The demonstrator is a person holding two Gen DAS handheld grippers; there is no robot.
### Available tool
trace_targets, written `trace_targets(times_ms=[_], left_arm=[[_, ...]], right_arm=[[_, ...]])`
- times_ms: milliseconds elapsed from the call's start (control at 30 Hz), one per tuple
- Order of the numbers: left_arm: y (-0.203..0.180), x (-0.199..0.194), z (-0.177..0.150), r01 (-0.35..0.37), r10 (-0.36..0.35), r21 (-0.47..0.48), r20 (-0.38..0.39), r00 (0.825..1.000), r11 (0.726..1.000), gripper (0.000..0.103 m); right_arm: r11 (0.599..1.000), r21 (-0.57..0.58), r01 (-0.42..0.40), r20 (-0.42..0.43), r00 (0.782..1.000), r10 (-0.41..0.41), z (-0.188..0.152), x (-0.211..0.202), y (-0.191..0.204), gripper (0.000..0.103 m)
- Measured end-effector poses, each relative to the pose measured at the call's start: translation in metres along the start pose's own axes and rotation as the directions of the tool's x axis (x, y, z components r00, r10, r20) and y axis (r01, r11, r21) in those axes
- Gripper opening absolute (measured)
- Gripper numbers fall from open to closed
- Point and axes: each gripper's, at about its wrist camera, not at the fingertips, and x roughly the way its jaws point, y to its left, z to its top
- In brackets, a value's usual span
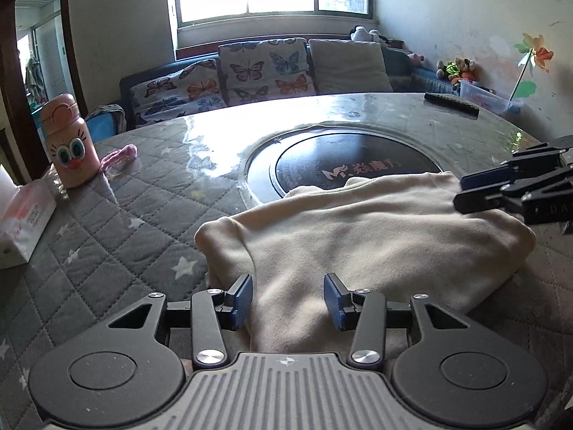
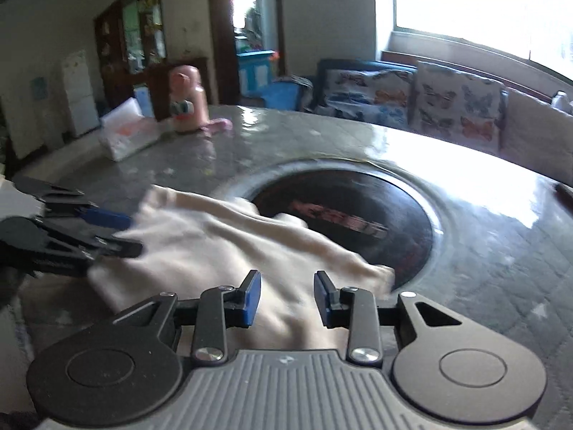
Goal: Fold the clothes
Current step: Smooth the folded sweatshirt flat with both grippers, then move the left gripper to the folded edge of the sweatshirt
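Note:
A cream garment [image 1: 358,229] lies folded in a thick bundle on the round table, its far edge overlapping the dark centre disc. My left gripper [image 1: 288,299] stands open at the bundle's near edge, cloth showing between its blue pads, nothing clamped. In the left wrist view my right gripper [image 1: 469,190] comes in from the right over the bundle's far right corner, its fingers apart. The right wrist view is blurred: the cream garment [image 2: 222,247] lies ahead, my right gripper [image 2: 286,299] is open above its near edge, and my left gripper [image 2: 129,233] reaches in from the left.
A pink cartoon bottle [image 1: 71,143] and a tissue pack [image 1: 21,215] stand at the table's left. A pink cloth scrap [image 1: 121,154] lies by the bottle. A black remote [image 1: 451,104] rests at the far right. The dark disc [image 1: 340,168] fills the centre. A sofa with butterfly cushions [image 1: 261,68] runs behind.

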Motion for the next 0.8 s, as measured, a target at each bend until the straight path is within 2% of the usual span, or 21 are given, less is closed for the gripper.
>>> trace_targets(times_ms=[500, 600, 667, 800], left_arm=[[0.019, -0.010, -0.015, -0.027, 0.026, -0.069, -0.017, 1.000, 0.997, 0.048], [0.021, -0.013, -0.010, -0.027, 0.026, -0.082, -0.011, 1.000, 0.996, 0.048], [0.022, -0.013, -0.005, -0.032, 0.033, -0.092, -0.001, 0.999, 0.995, 0.049], [0.028, -0.007, 0.004, -0.053, 0.054, -0.129, 0.003, 0.999, 0.990, 0.049]], right_arm=[[0.999, -0.043, -0.015, -0.072, 0.997, 0.012, -0.027, 0.000, 0.012, 0.033], [0.999, -0.036, -0.016, -0.068, 0.998, 0.014, -0.026, -0.006, 0.011, 0.033], [0.999, -0.031, -0.023, -0.049, 0.999, 0.021, -0.021, -0.010, 0.010, 0.040], [1.000, -0.009, -0.015, -0.054, 0.998, 0.014, -0.020, -0.005, 0.003, 0.041]])
